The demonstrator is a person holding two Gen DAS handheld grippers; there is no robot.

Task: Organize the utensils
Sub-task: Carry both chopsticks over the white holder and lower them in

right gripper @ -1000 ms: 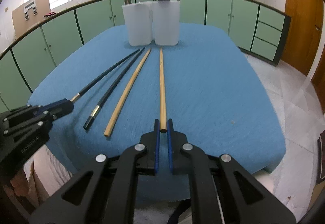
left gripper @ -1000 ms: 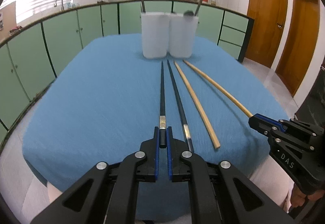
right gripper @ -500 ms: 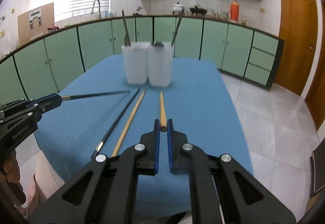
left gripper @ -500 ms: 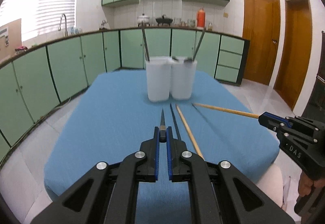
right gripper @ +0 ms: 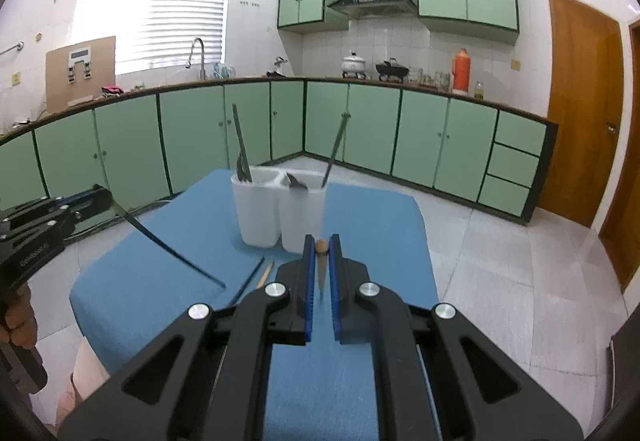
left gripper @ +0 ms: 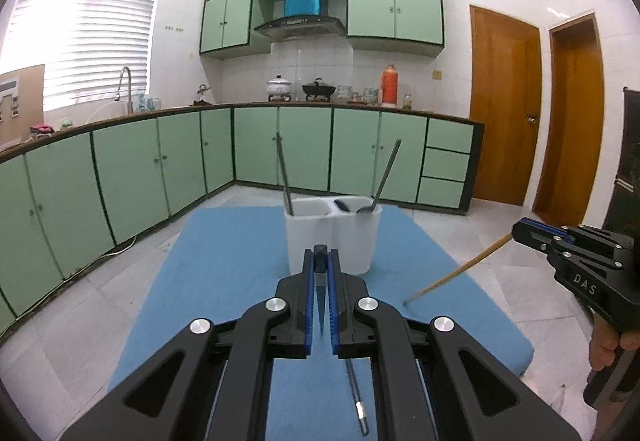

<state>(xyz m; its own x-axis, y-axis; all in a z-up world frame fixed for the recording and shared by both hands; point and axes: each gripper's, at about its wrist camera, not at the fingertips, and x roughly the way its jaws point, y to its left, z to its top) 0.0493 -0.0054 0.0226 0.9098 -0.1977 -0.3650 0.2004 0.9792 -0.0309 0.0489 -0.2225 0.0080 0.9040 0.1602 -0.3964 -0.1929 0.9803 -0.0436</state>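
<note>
Left gripper [left gripper: 321, 261]: jaws clamped on black chopstick [right gripper: 168, 243], held above tabletop [left gripper: 224, 261].
Right gripper [right gripper: 321, 253]: jaws clamped on wooden chopstick [left gripper: 456, 273].

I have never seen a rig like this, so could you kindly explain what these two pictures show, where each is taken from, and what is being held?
No robot here: a person holds a pair of hand-held tongs in each hand, each carrying a wide-angle camera that looks along its fingers. One picture is from the left tongs, the other from the right tongs; each also shows the other pair at its edge. Both are shut: the left on a black chopstick, the right on a wooden chopstick, each lifted with its far tip angled down toward the blue tablecloth. One more black chopstick and one more wooden chopstick lie on the cloth. Beyond stands a white two-compartment holder with a few utensils.
</note>
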